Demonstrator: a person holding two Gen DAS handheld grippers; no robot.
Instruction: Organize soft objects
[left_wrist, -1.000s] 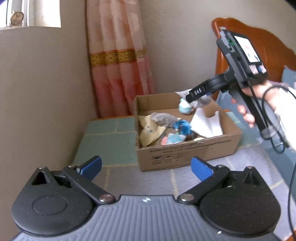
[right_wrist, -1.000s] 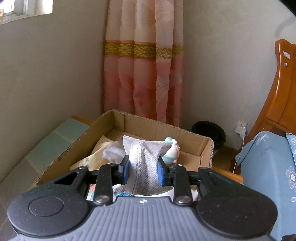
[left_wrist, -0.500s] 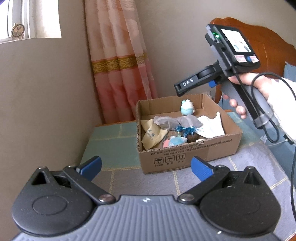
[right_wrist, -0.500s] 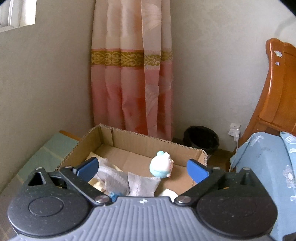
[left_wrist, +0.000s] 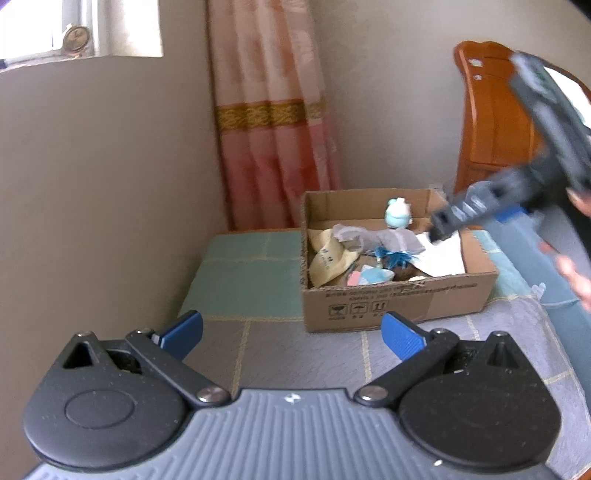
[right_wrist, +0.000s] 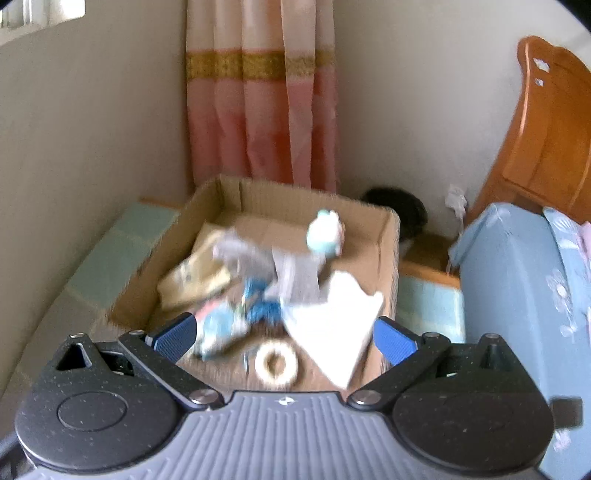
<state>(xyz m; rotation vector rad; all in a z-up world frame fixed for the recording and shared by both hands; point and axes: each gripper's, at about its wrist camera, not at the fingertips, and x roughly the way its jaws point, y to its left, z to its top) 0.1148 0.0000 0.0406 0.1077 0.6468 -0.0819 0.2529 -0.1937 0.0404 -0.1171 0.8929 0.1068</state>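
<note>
Left wrist view first: your left tool (left_wrist: 291, 332) is spread wide with nothing in it, and the cardboard box (left_wrist: 399, 301) sits just ahead of it on the bed. Inside, the grey cloth (left_wrist: 384, 236) lies across the pile, below the little blue plush toy (left_wrist: 398, 214). Off to the right, your right tool (right_wrist: 282, 336) is spread wide and holds nothing; it hangs above the box's near edge. The cloth is floppy and sits high, so bumping the box could make it slide out.
</note>
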